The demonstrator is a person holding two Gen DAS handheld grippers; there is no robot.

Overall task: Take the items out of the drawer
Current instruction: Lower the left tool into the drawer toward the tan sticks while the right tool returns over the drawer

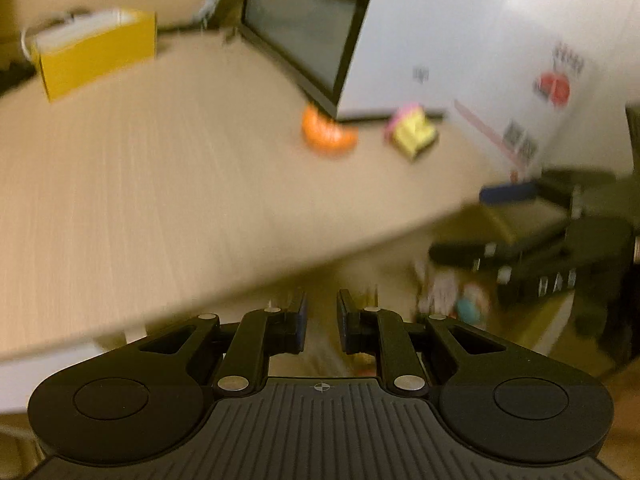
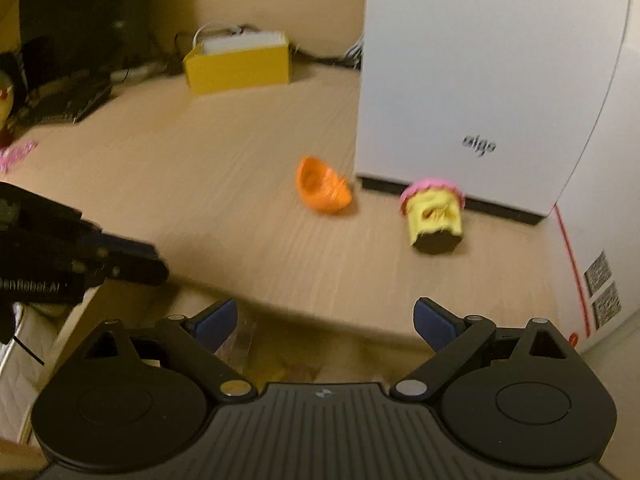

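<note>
I saw two items lying on the light wood-grain table (image 2: 192,184): an orange plastic cup-shaped toy (image 2: 323,191) tipped on its side, and a yellow toy block with a pink rim (image 2: 434,216), also tilted, just in front of the white computer case (image 2: 480,80). The two lay near each other but apart. The yellow block sat close to the case's dark base strip; whether it touched I could not tell through the blur.

The drawer itself I could not make out clearly; below the table edge in the left wrist view there was only a blurred patch of small coloured objects (image 1: 460,300).

My right gripper (image 2: 326,320) stood with its blue-padded fingers (image 2: 434,322) spread wide, nothing between them, hanging over the table's near edge. My left gripper (image 1: 321,326) had its fingers drawn nearly together, a narrow gap left, and nothing visibly held.

Farther back on the table stood a yellow cardboard box with a white insert (image 2: 238,64), with dark equipment (image 2: 60,80) at far left.
</note>
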